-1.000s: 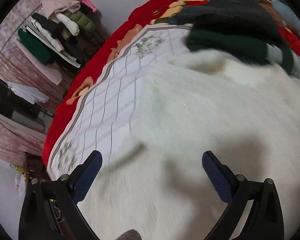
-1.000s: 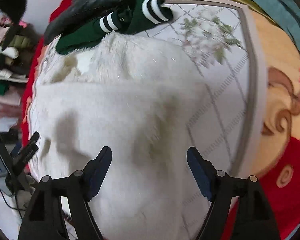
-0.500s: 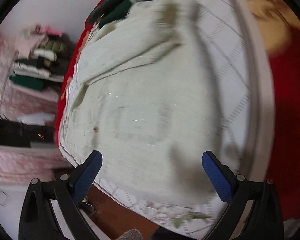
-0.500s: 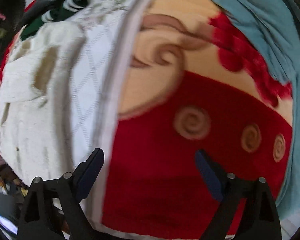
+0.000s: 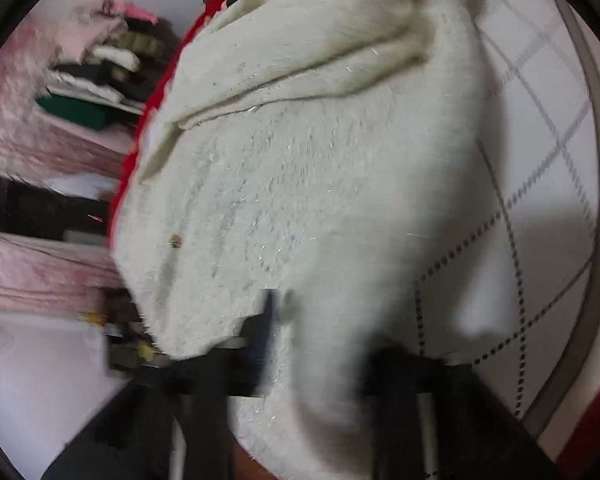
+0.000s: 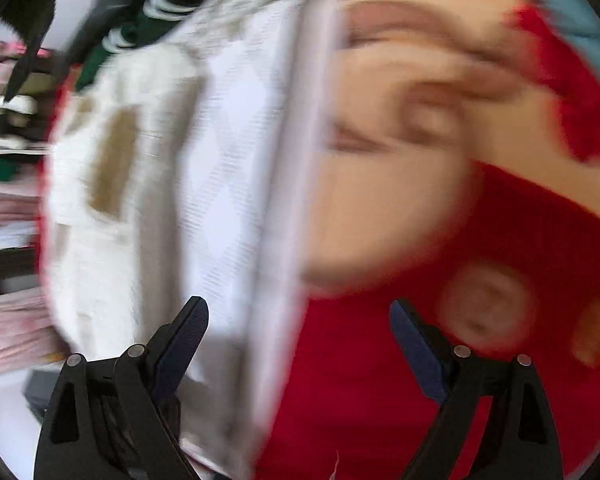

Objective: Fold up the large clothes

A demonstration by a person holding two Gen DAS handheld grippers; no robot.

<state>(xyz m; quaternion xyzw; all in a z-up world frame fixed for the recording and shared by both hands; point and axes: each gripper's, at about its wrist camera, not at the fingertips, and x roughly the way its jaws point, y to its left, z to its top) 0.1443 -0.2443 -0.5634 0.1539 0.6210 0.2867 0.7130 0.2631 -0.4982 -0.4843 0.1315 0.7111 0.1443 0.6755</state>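
A white fluffy garment (image 5: 300, 180) lies spread on the bed, with one sleeve folded across its upper part. Its near hem is bunched up between the fingers of my left gripper (image 5: 320, 344), whose jaws are closing on it. One blue pad (image 5: 269, 320) shows at the hem's edge and the other finger is hidden behind the fabric. My right gripper (image 6: 300, 340) stands open and holds nothing, above the line where the white sheet meets the red blanket. In the right wrist view the garment (image 6: 100, 200) lies to the left of that gripper, apart from it.
A white diamond-quilted sheet (image 5: 540, 160) covers a red and beige patterned blanket (image 6: 400, 380). Dark and green striped clothes (image 6: 140, 28) are piled at the bed's far end. Folded clothes fill a shelf (image 5: 100, 72) left of the bed. Teal fabric (image 6: 580, 20) lies at the far right.
My left gripper came down to the garment's near hem and went from wide open to nearly shut on it. My right gripper swung right, from over the garment to the blanket's edge, still open.
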